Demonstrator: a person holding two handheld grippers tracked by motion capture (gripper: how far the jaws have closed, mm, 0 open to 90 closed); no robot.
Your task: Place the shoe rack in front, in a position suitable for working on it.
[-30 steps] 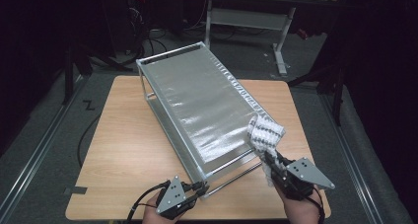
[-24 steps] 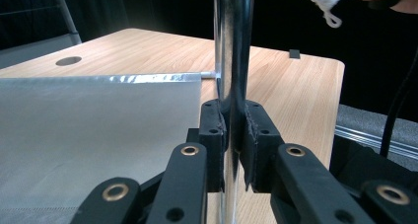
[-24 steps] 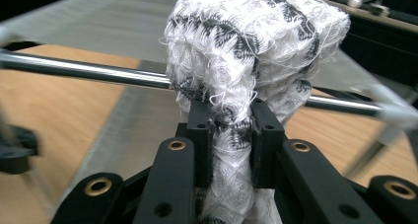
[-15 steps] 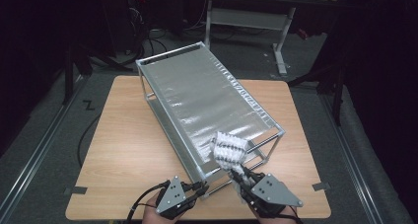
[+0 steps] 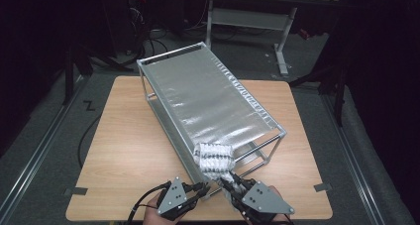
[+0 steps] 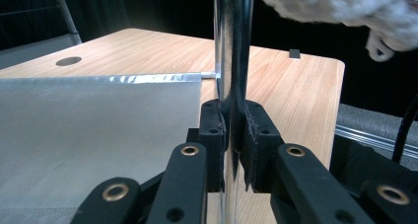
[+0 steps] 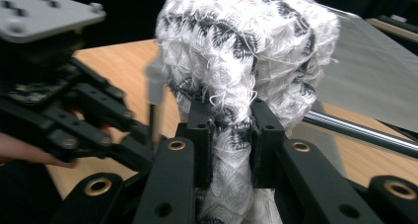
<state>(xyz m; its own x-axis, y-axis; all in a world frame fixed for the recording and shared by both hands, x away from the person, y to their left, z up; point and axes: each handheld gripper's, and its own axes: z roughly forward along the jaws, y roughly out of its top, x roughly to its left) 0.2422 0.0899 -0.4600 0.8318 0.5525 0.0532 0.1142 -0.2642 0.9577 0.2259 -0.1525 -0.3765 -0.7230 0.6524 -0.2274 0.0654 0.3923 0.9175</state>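
The left gripper [image 6: 230, 135] clamps the post [image 6: 233, 46]; the right gripper [image 7: 230, 135] pinches the cloth [image 7: 246, 51], which may snag on the rack [image 5: 213, 96].

Dim lab: worktable [image 5: 124, 150], cables [image 5: 148, 34], floor rails [image 5: 39, 155]

A light wooden table [image 5: 124, 155] carries a metal-framed rack [image 5: 208, 93] set diagonally across it.

Wooden table [image 5: 124, 150] fills the middle of the high view; a round hole [image 6: 68, 61] in its top sits upper left in my left gripper view. Grey floor [image 5: 44, 131] around it. Second desk, white legs [image 5: 282, 41], along the top edge. Black cables [image 5: 148, 36] upper left.
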